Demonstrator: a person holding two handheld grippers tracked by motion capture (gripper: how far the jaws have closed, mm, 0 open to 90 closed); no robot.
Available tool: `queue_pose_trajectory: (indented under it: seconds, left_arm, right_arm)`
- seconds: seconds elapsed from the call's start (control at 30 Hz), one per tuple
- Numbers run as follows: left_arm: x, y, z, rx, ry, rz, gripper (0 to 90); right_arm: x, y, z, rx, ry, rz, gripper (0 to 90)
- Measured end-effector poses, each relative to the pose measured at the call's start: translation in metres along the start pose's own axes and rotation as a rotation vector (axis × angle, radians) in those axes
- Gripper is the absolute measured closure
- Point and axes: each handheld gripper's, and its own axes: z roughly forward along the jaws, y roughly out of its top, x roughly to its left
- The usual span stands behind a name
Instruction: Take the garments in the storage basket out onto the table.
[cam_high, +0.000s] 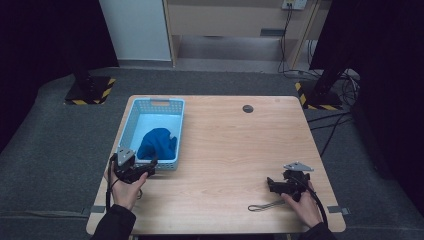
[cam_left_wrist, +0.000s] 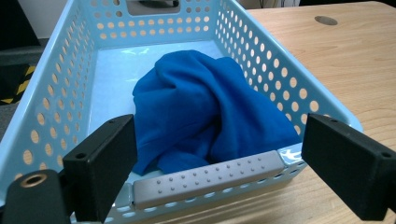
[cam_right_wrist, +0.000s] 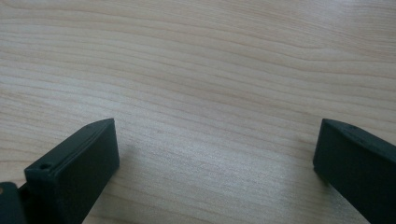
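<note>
- Basket of pale blue perforated plastic stands on the left part of the wooden table, its long side running away from the person.
- Inside it a crumpled blue cloth lies bunched toward the near end; in the left gripper view the cloth rests against the near wall, just behind a grey dotted grip strip on the rim.
- Left gripper, held in the person's left hand, sits just before the basket's near wall, jaws spread wide with the near rim between them in the left gripper view, clasping nothing.
- Small dark round cap is set in the tabletop near the far edge, well apart from the basket.
- Right gripper, in the right hand, lies low over bare wood at the near right, jaws wide apart and empty, its cable trailing on the table.
</note>
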Motion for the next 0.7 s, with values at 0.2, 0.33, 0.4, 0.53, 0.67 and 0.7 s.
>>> queue_pose_trajectory:
  seconds: [0.2,0.33,0.4,0.53,0.67,0.7]
  left_arm:
    - [0.001,0.004,0.002,-0.010,0.006,-0.002,9.8]
    - [0.002,0.005,0.006,-0.006,0.009,0.003,9.8]
    - [0.002,0.005,0.007,-0.003,0.010,0.004,9.8]
    - [0.003,0.007,0.009,-0.001,0.015,0.003,9.8]
    - [0.003,0.008,0.012,0.002,0.015,0.002,9.8]
    - [0.003,0.008,0.013,0.003,0.014,0.002,9.8]
  right_arm:
    - [0.000,0.000,0.000,0.000,0.000,0.000,0.4]
    - [0.000,0.000,0.000,0.000,0.000,0.000,0.4]
    - [0.000,0.000,0.000,0.000,0.000,0.000,0.4]
    - [0.000,0.000,0.000,0.000,0.000,0.000,0.4]
    - [0.000,0.000,0.000,0.000,0.000,0.000,0.4]
    - [0.000,0.000,0.000,0.000,0.000,0.000,0.4]
